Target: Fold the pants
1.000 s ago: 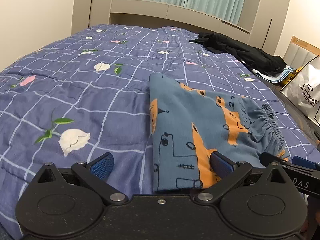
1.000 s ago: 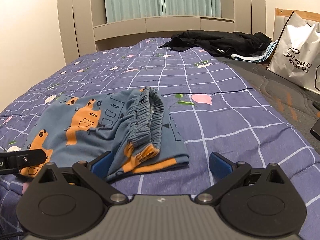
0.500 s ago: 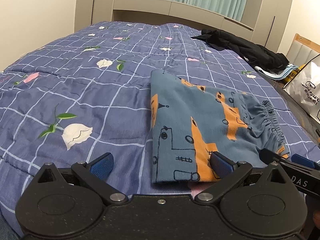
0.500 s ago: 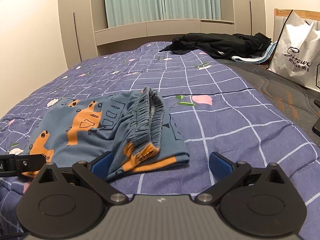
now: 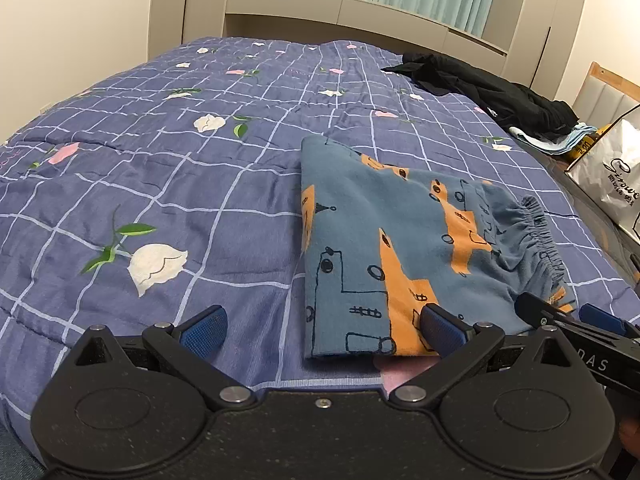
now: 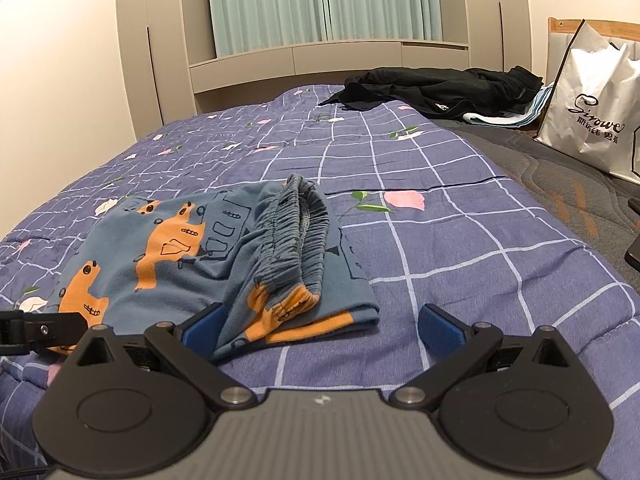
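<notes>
Lying folded on the quilt [image 5: 208, 208], the pants [image 5: 400, 248] sit beyond both tools, left [image 5: 320, 326] and right [image 6: 320, 326], each spread wide and empty.

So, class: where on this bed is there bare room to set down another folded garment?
Free: quilt left of the folded pants, and between pants and white bag. Crowded: the far corner under black clothes.

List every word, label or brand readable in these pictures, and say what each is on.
"Sirowe": script on the white shopping bag.
Small characters beneath it: too blurred to read.
"DAS": partly hidden letters on the right gripper, seen from the left wrist.
Small white logo on the black clothes: unreadable.
</notes>
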The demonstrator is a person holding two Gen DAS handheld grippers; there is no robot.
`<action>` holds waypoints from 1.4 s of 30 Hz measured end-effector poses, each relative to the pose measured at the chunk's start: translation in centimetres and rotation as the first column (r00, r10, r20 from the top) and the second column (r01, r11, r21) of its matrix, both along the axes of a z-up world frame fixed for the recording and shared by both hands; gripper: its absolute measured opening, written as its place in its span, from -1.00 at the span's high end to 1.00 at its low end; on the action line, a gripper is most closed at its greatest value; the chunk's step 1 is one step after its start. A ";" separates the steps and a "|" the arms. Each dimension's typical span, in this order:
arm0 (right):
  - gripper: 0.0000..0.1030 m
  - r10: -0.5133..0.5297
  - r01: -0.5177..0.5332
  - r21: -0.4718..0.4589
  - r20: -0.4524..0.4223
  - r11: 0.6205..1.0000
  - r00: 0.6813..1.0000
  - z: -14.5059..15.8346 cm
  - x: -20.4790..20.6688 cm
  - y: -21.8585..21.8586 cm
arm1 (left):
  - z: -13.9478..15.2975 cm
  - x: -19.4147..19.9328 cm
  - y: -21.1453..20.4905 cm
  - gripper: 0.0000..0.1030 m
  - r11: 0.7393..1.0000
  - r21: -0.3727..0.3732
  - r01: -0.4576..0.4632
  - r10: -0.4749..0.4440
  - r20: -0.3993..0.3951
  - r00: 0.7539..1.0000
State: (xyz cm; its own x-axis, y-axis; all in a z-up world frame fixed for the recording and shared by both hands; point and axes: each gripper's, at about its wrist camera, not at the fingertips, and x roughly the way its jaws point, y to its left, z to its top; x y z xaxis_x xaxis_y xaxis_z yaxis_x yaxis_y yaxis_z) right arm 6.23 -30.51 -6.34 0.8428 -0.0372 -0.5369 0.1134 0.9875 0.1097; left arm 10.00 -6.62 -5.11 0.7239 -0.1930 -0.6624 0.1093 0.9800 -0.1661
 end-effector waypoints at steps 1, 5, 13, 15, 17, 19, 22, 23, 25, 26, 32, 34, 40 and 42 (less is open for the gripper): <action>-0.99 0.000 0.000 0.000 0.000 1.000 1.000 0.0 0.0 0.0 | 0.1 0.0 0.0 -0.99 1.000 0.000 0.001 -0.001 -0.002 1.000; -0.99 0.000 0.000 -0.001 0.000 1.000 1.000 0.0 0.0 0.0 | 0.4 0.0 0.0 -0.99 1.000 -0.001 0.006 -0.006 -0.004 1.000; -0.99 0.002 -0.002 0.007 -0.011 1.000 1.000 0.2 0.0 0.0 | 0.8 0.2 0.3 -0.99 1.000 -0.007 0.004 -0.004 -0.005 1.000; -1.00 0.002 -0.002 0.008 -0.013 1.000 1.000 0.3 0.0 0.0 | 0.8 0.3 0.3 -0.99 1.000 -0.005 0.002 -0.002 -0.003 1.000; -1.00 0.002 -0.002 0.007 -0.015 1.000 1.000 0.3 0.1 0.1 | 0.8 0.6 0.4 -0.99 1.000 -0.007 0.000 0.000 -0.003 1.000; -1.00 0.002 -0.002 0.007 -0.016 1.000 1.000 0.4 0.1 0.1 | 0.9 0.9 0.5 -0.99 1.000 -0.010 -0.005 0.005 -0.003 1.000; -1.00 0.001 -0.001 0.009 -0.022 1.000 1.000 0.4 0.1 0.1 | 1.1 1.3 0.6 -0.99 1.000 -0.012 -0.014 0.014 0.003 1.000; -1.00 0.001 -0.001 0.010 -0.025 1.000 1.000 0.5 0.1 0.1 | 1.2 1.4 0.7 -0.99 1.000 -0.013 -0.017 0.017 0.004 1.000; -1.00 0.000 0.000 0.008 -0.035 1.000 0.999 0.7 0.2 0.2 | 1.3 1.7 0.8 -0.99 1.000 -0.015 -0.022 0.022 0.008 1.000; -1.00 0.001 -0.001 0.005 -0.041 1.000 0.999 0.8 0.3 0.3 | 1.3 1.9 0.8 -0.99 1.000 -0.016 -0.022 0.022 0.008 1.000; -1.00 0.006 -0.007 -0.016 -0.048 1.000 0.999 2.0 0.4 0.6 | 1.6 3.1 0.5 -0.99 0.999 -0.031 -0.004 0.005 0.021 1.000; -1.00 0.009 -0.009 -0.024 -0.028 1.000 1.000 2.5 0.6 0.7 | 1.7 3.6 0.1 -0.99 1.000 -0.021 0.001 0.000 0.036 0.999; -1.00 0.031 -0.032 -0.033 -0.030 0.999 0.999 2.8 2.6 0.8 | 0.9 5.2 -0.7 -0.99 1.000 -0.013 0.018 -0.018 0.013 1.000; -1.00 0.034 -0.035 -0.027 -0.042 0.999 0.999 2.5 3.4 0.8 | 0.5 5.4 -0.9 -0.99 1.000 -0.005 0.021 -0.021 0.000 1.000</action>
State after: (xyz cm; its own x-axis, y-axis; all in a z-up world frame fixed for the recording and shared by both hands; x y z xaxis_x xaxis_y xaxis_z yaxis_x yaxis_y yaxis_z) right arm 9.59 -29.72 -3.81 0.8210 -0.0240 -0.5705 0.0832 0.9935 0.0780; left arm 15.43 -7.47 -4.62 0.7195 -0.2117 -0.6614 0.1299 0.9766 -0.1712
